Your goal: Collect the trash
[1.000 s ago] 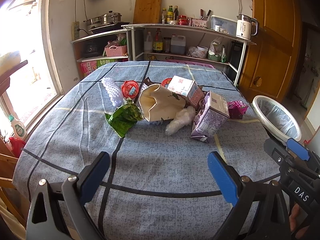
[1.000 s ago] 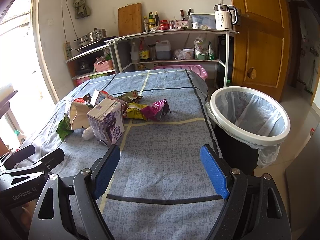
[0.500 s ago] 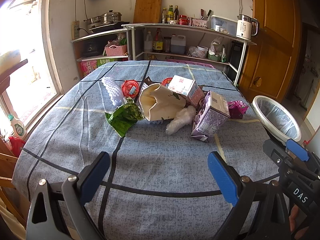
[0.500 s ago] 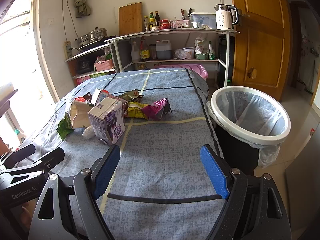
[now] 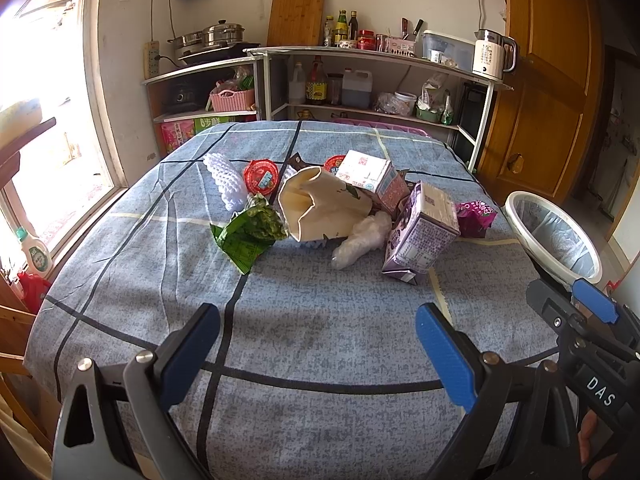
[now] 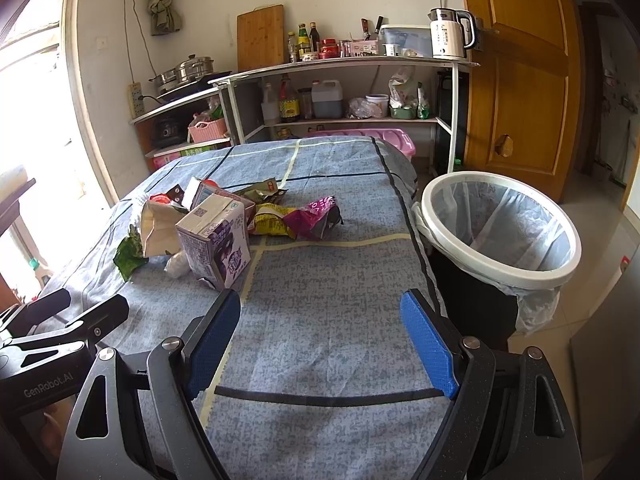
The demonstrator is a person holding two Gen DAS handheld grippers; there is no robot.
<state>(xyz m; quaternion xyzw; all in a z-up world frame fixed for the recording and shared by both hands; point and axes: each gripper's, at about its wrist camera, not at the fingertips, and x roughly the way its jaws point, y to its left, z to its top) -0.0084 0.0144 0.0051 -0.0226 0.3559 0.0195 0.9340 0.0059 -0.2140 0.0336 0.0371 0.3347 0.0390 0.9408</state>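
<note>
A heap of trash lies mid-table on the blue checked cloth: a purple milk carton point(image 5: 422, 234) point(image 6: 216, 240), a cream paper bag point(image 5: 320, 204), a green wrapper point(image 5: 248, 234), a clear plastic wad point(image 5: 362, 238), a white-pink carton point(image 5: 370, 174), a red-lidded cup point(image 5: 261, 176), white foam netting point(image 5: 224, 178) and a magenta snack bag point(image 6: 316, 218) point(image 5: 474, 218). The white-rimmed bin point(image 6: 500, 226) point(image 5: 554, 236) with a clear liner stands by the table's right edge. My left gripper point(image 5: 318, 340) is open near the front edge, short of the heap. My right gripper point(image 6: 320, 332) is open, empty, left of the bin.
Metal shelves point(image 6: 340, 92) with bottles, pots, a cutting board and a kettle point(image 6: 448, 34) line the far wall. A wooden door point(image 6: 520, 80) stands behind the bin. A bright window point(image 5: 44, 120) is on the left. A pink tub point(image 6: 384, 136) sits past the table's far end.
</note>
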